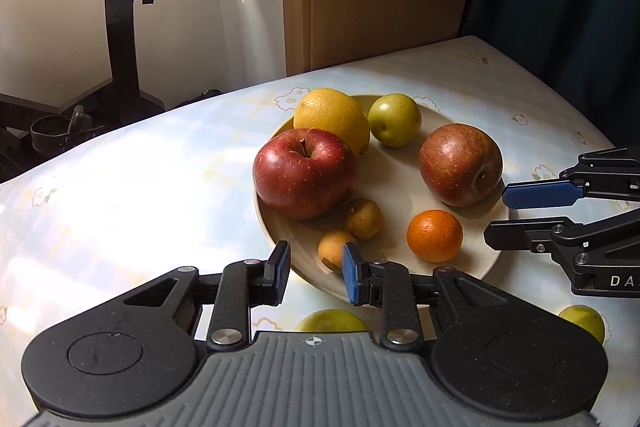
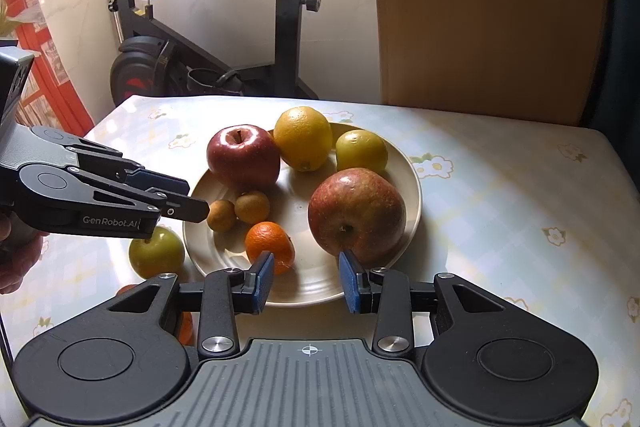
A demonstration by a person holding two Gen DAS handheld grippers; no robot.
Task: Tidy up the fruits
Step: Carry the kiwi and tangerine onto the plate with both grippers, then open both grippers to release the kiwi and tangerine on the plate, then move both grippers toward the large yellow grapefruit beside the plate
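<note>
A cream plate (image 1: pixel 396 183) (image 2: pixel 412 183) holds a red apple (image 1: pixel 305 173) (image 2: pixel 243 156), a second reddish apple (image 1: pixel 460 165) (image 2: pixel 357 214), a yellow citrus (image 1: pixel 332 117) (image 2: pixel 303 138), a green fruit (image 1: pixel 394 119) (image 2: pixel 361 151), a mandarin (image 1: pixel 434 235) (image 2: pixel 269 246) and two small brown fruits (image 1: pixel 363 218) (image 2: pixel 252 206). My left gripper (image 1: pixel 316 273) (image 2: pixel 192 197) is open and empty at the plate's near-left rim. My right gripper (image 2: pixel 306 281) (image 1: pixel 500 215) is open and empty at the plate's near edge.
A green fruit (image 2: pixel 157 251) (image 1: pixel 331 321) lies on the flowered tablecloth (image 2: pixel 500 187) beside the plate, under my left gripper. Another green fruit (image 1: pixel 582 323) lies near my right gripper. An orange fruit (image 2: pixel 186 327) is partly hidden. An exercise bike (image 2: pixel 192 39) and a wooden panel (image 2: pixel 480 7) stand behind.
</note>
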